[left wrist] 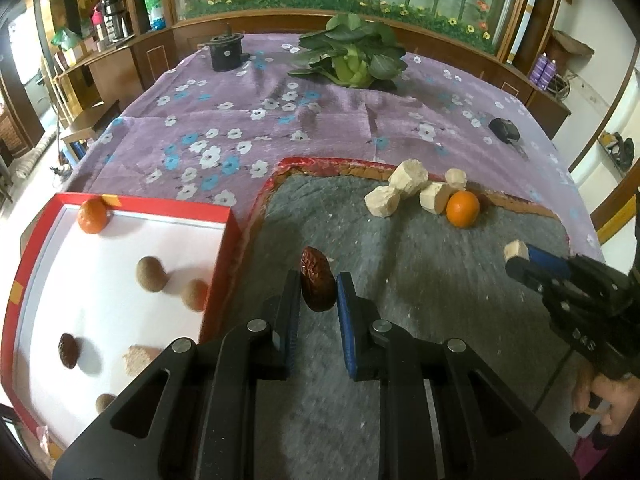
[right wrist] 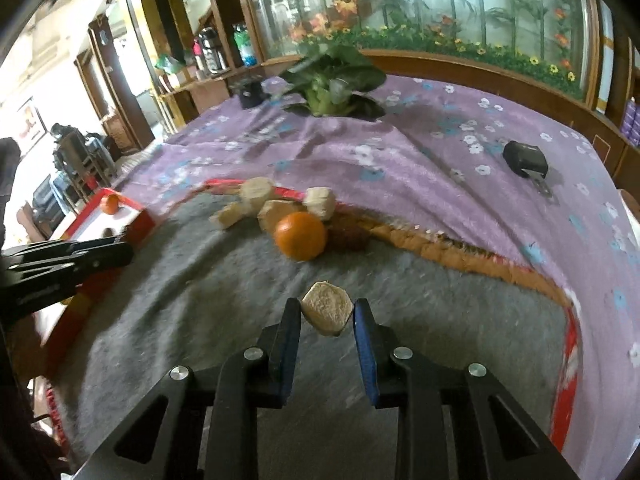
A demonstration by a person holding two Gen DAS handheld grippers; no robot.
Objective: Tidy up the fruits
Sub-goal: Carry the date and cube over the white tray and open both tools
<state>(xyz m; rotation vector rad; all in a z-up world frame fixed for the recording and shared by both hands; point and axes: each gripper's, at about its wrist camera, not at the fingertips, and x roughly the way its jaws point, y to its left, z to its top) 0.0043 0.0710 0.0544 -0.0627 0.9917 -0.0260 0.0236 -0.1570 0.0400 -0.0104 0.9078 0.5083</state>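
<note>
Fingers (left wrist: 294, 300) of the left gripper (left wrist: 318, 294) pinch a brown date (left wrist: 317, 280); right gripper (right wrist: 327, 314) fingers clamp a pale chunk (right wrist: 327, 314) above the grey mat (right wrist: 400, 280).

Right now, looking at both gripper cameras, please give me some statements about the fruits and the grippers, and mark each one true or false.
1. The left gripper holds a dark red date. True.
2. The right gripper is empty. False: it is closed on a pale cut chunk.
3. An orange lies on the grey mat beside the pale pieces. True.
4. The red tray holds no fruit. False: another orange and several small brown fruits are inside.
5. The leafy green vegetable lies in the tray. False: it sits on the purple flowered cloth, at the far side.
</note>
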